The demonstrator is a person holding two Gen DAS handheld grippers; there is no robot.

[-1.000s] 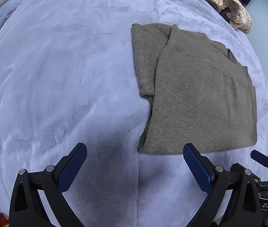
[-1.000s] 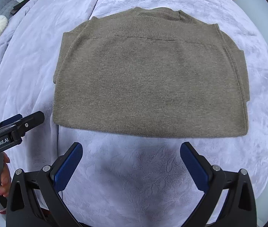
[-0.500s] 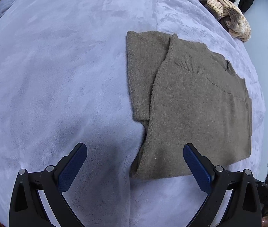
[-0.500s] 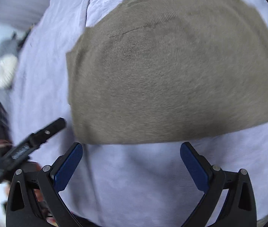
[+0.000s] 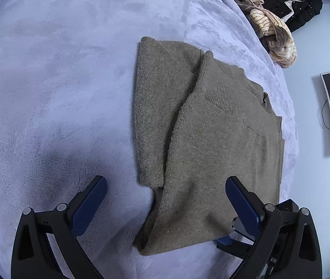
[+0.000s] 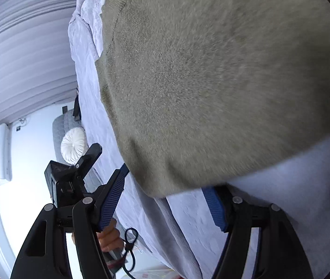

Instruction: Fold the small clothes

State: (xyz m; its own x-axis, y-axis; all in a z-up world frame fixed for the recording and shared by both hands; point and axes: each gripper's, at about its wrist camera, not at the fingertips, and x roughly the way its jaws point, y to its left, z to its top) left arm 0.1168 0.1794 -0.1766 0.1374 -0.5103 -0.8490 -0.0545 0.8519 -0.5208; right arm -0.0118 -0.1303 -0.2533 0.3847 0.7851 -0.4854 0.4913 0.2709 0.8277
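We are looking at a sweater [image 5: 211, 144] of matt, fuzzy olive-brown knit with ribbed bands, lying on a soft, plushy lavender fleece blanket [image 5: 60, 93]. The left gripper [image 5: 165, 200] is showing matt black plastic arms, small dull metal pins and finely ribbed blue pads. A striped knitted garment [image 5: 274, 34] is looking coarse.

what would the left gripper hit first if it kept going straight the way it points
Most likely the near hem of the folded olive sweater, which lies between the left gripper fingers; the lavender blanket lies beneath.
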